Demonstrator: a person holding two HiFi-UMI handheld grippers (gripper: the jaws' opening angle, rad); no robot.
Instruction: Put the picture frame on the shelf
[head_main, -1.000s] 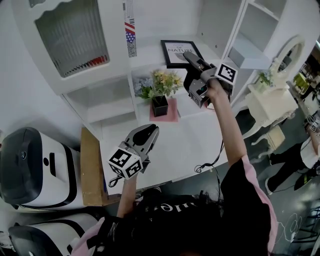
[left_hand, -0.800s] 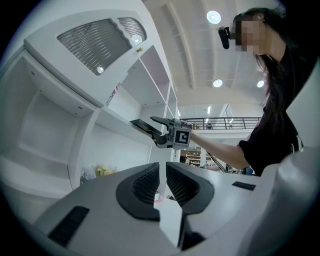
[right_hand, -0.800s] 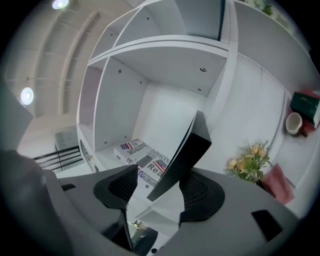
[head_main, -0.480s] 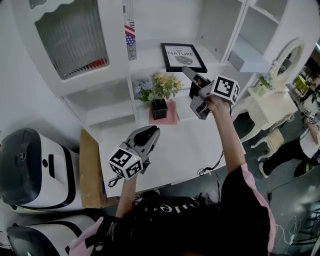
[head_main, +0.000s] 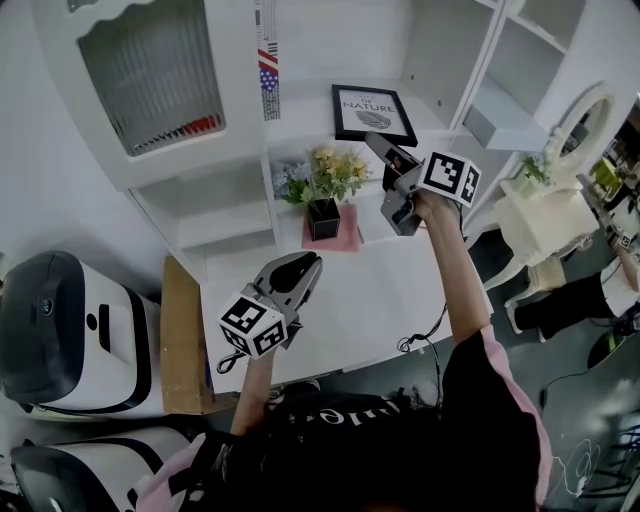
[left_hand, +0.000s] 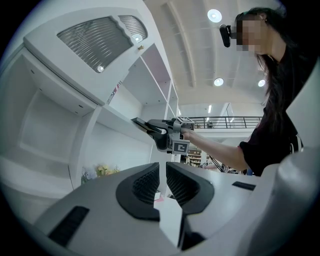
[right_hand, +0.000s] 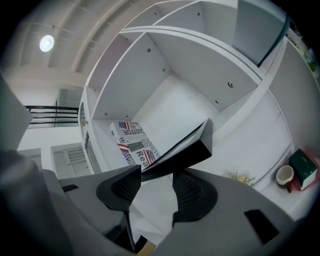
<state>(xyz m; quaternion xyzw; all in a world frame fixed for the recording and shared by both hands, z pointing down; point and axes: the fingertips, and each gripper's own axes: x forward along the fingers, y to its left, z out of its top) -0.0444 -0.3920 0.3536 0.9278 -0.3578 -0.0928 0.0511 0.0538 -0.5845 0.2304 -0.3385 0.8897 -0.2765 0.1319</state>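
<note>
Right gripper (head_main: 382, 160) is free of the picture frame (head_main: 372, 113), jaws apart and closing, pads not on it
Picture frame stands on the upper shelf (head_main: 300, 108), just beyond the right jaw tips; left gripper (head_main: 306, 266) hangs lower over the white table (head_main: 400, 290), jaws drawn nearly together on nothing; flower pot (head_main: 322, 208) sits one level below the frame

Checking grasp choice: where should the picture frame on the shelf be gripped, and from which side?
Probably a side edge, from the front: the picture frame stands on the shelf against its back wall, so only its thin border can be pinched.
</note>
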